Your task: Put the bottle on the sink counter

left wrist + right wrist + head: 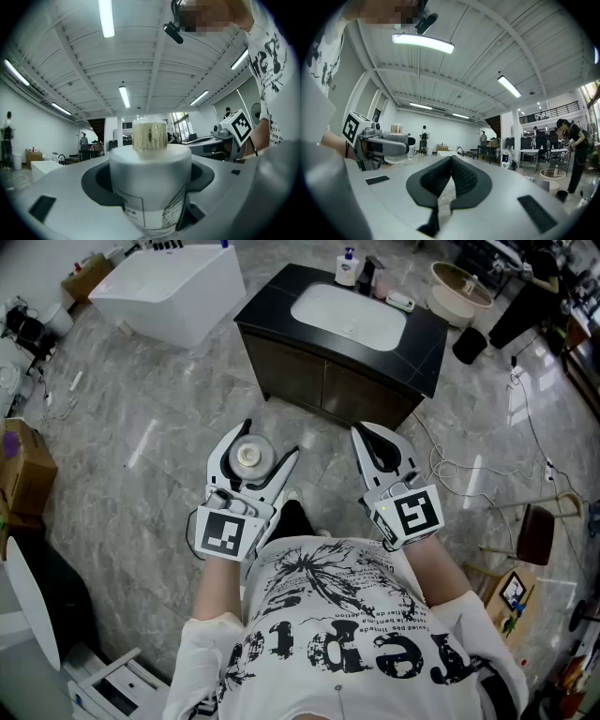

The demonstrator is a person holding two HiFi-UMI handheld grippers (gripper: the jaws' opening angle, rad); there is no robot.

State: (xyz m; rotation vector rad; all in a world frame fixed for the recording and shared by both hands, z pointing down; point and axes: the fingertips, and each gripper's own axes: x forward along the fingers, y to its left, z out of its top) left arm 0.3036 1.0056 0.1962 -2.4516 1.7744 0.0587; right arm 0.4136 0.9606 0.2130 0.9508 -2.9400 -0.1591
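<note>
A white bottle (248, 457) with a beige cap hangs over the marble floor, upright between the jaws of my left gripper (270, 440), which is shut on its body. In the left gripper view the bottle (150, 187) fills the middle and both pads press its sides. My right gripper (374, 434) is beside it on the right, shut with nothing in it; its pads (464, 176) meet at the tips. The black sink counter (281, 292) with its white basin (349, 315) stands ahead, a good step away from both grippers.
A soap bottle (347, 268) and small items stand at the counter's back edge. A white bathtub (173, 292) sits at the far left and a round basin (459, 287) at the far right. Cables (459, 470) trail on the floor to the right, near a chair (534, 532).
</note>
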